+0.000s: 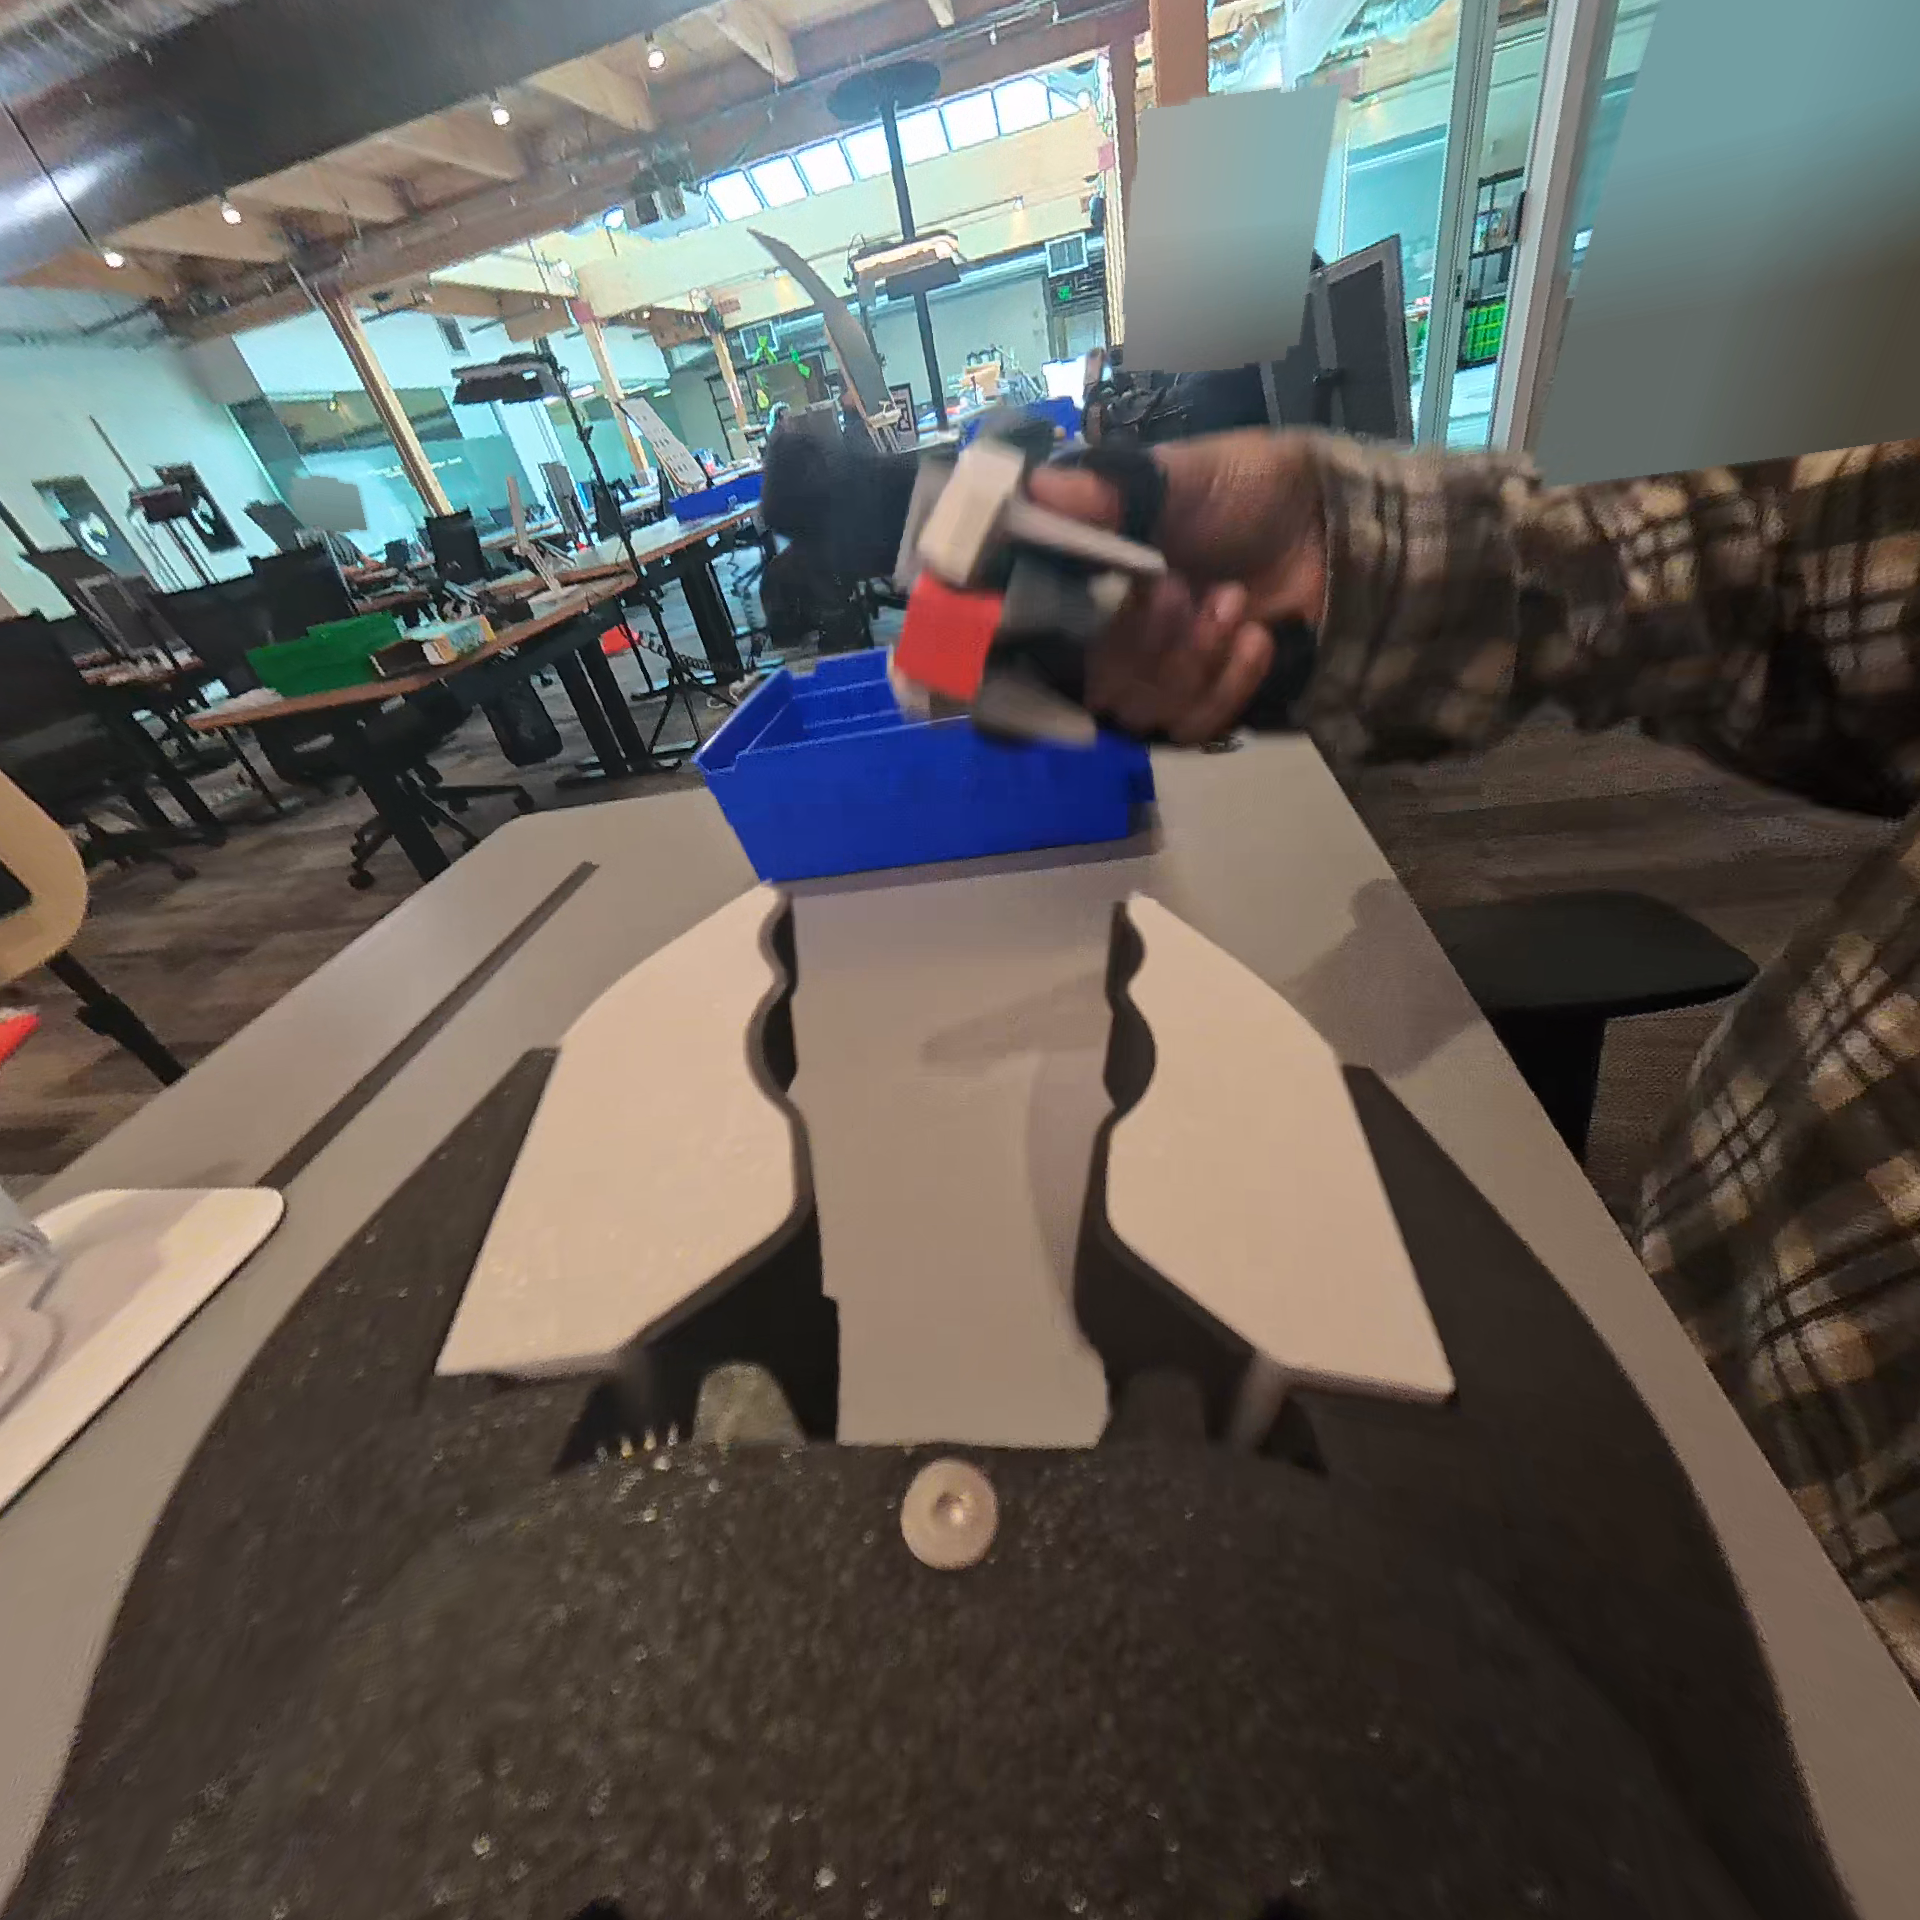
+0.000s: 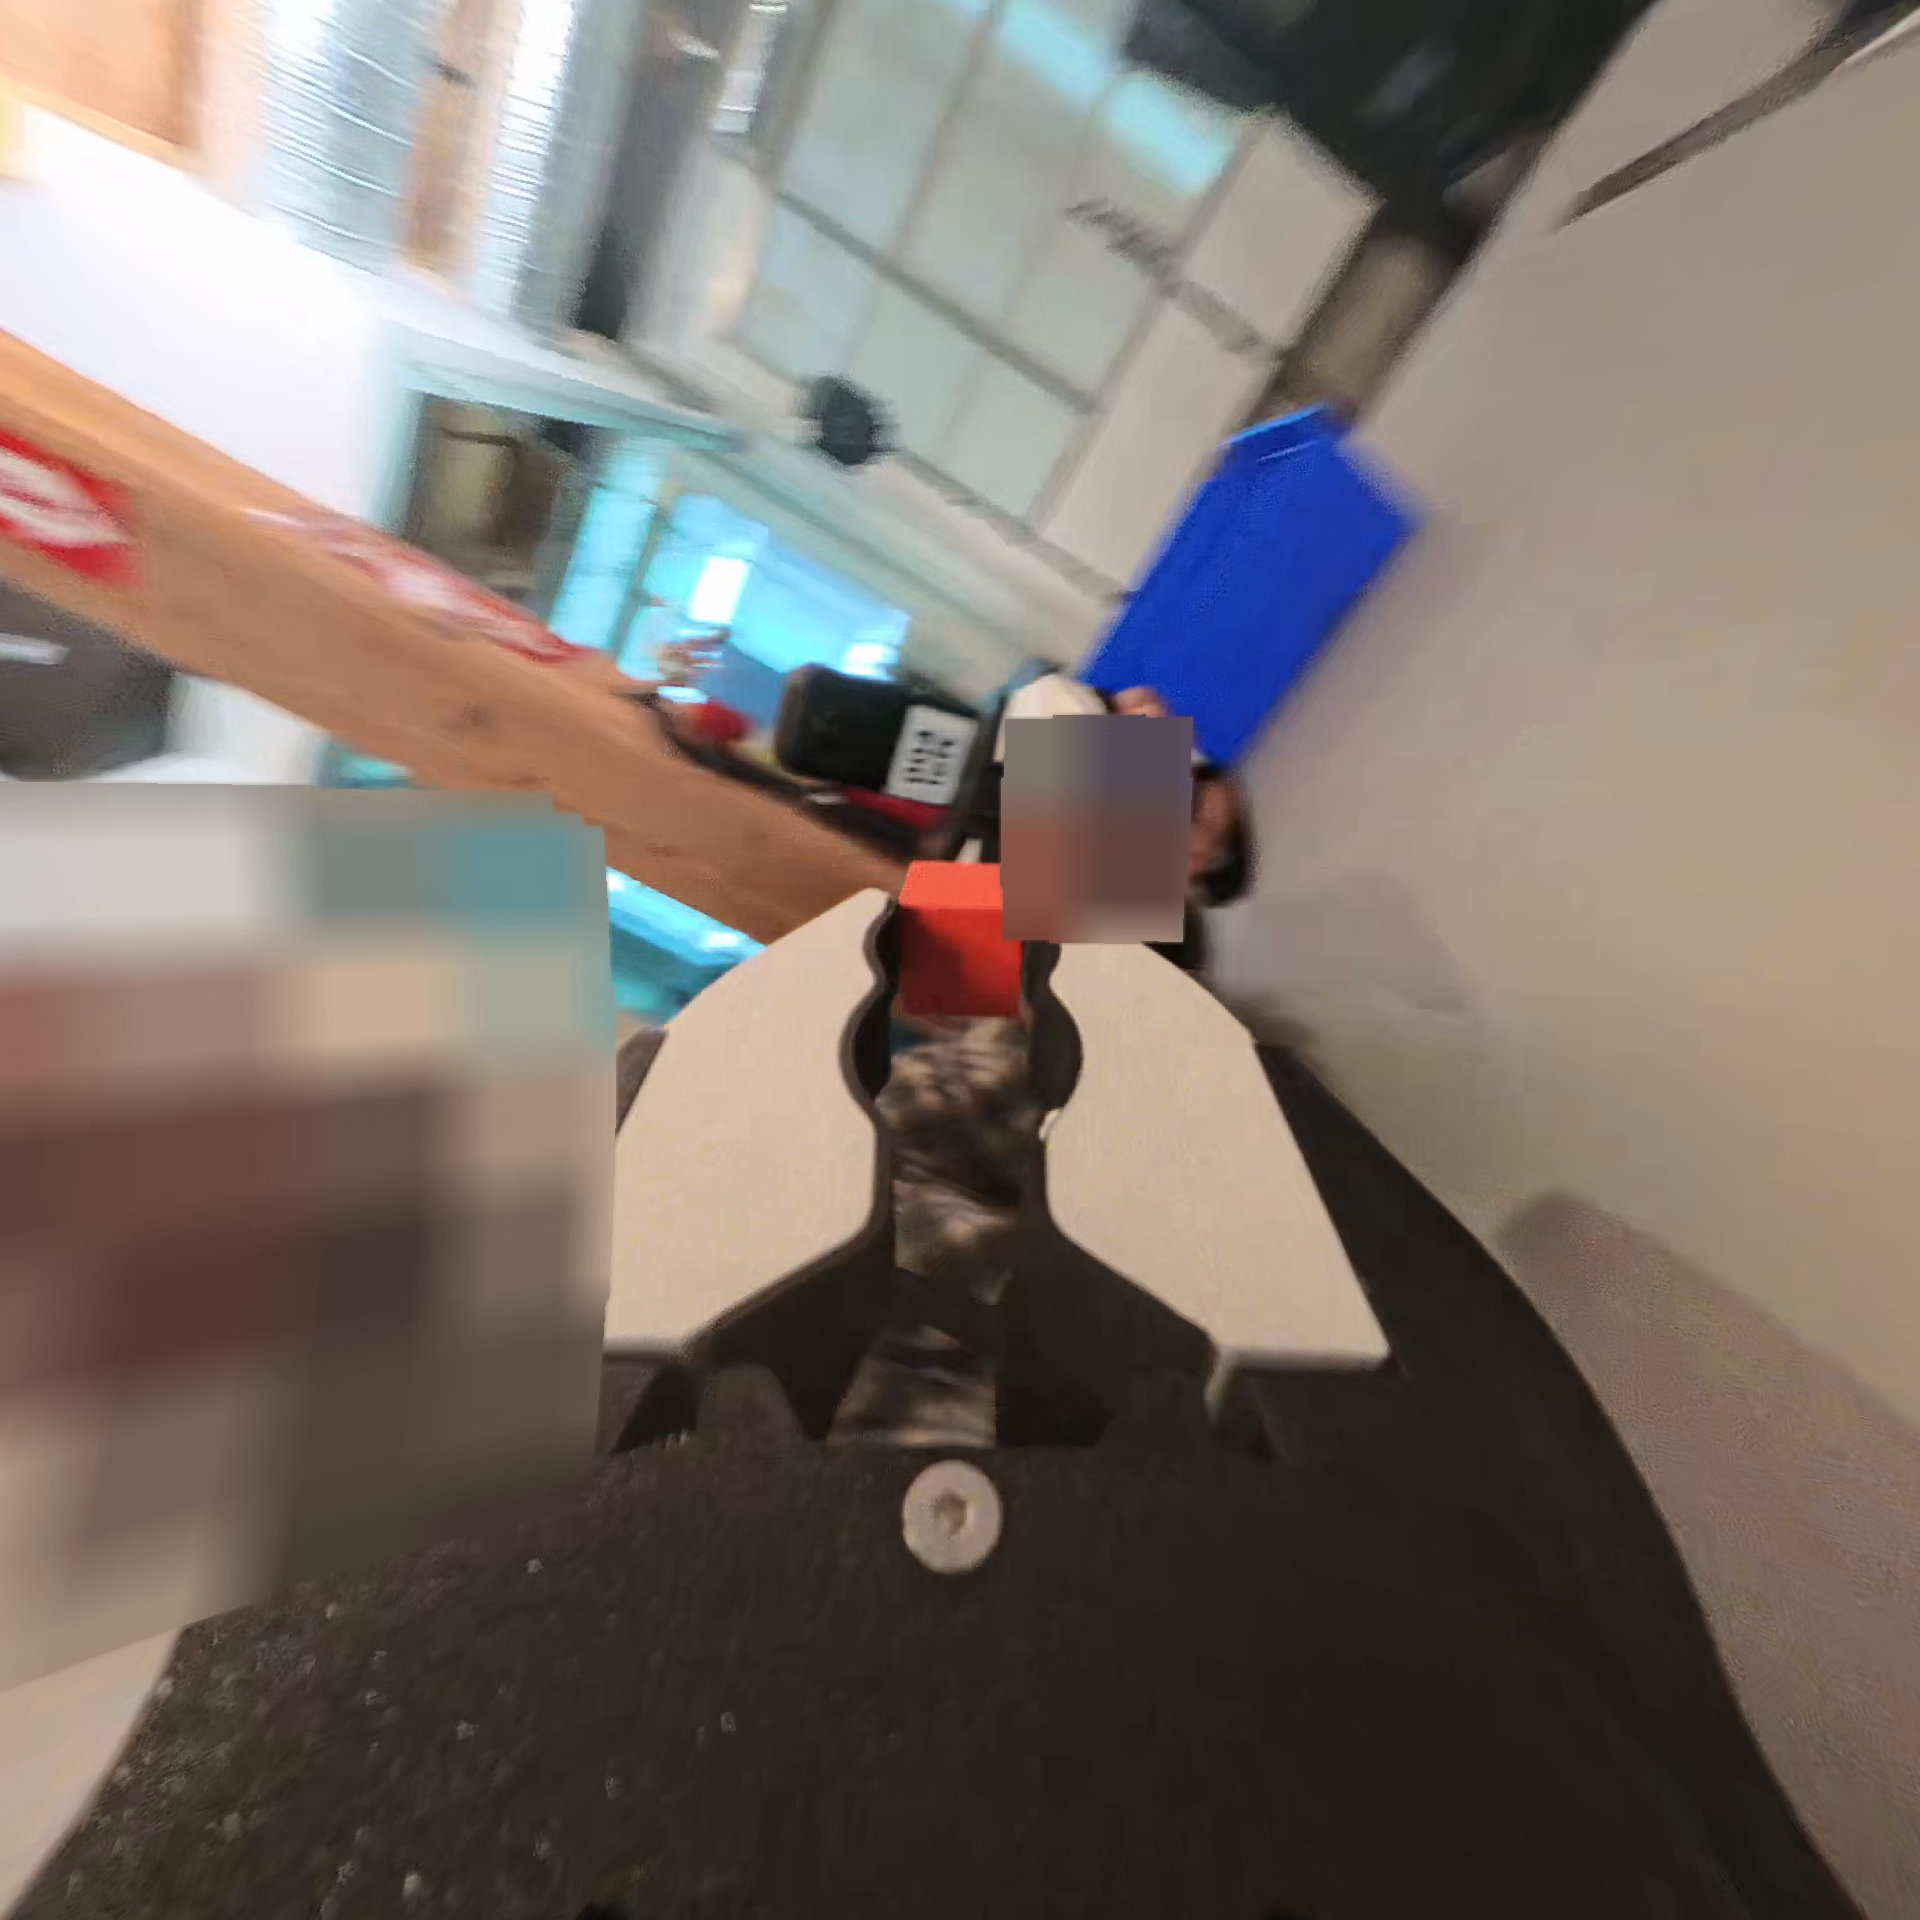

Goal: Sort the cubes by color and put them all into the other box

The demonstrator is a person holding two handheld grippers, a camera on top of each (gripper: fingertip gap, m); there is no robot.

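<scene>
The grey table fills most of the left wrist view, and in the right wrist view it stands tilted along the right side, that whole picture being smeared with blur. Beyond it lies an open office with desks, chairs and wooden roof beams. On the far part of the table sits a blue box, open at the top, with dividers showing inside; in the right wrist view the same box shows as a blurred blue block against the table's edge. A person's hand in a checked sleeve holds the right claw above the box's right end, apart from its rim. The right claw is closed to a narrow gap on a red cube, which sits between the fingertips at the very front; from the left wrist view the cube hangs just over the box's near right corner, not inside it. The left claw hovers low over bare table on the near side of the box, its white fingers spread wide with nothing between them.
</scene>
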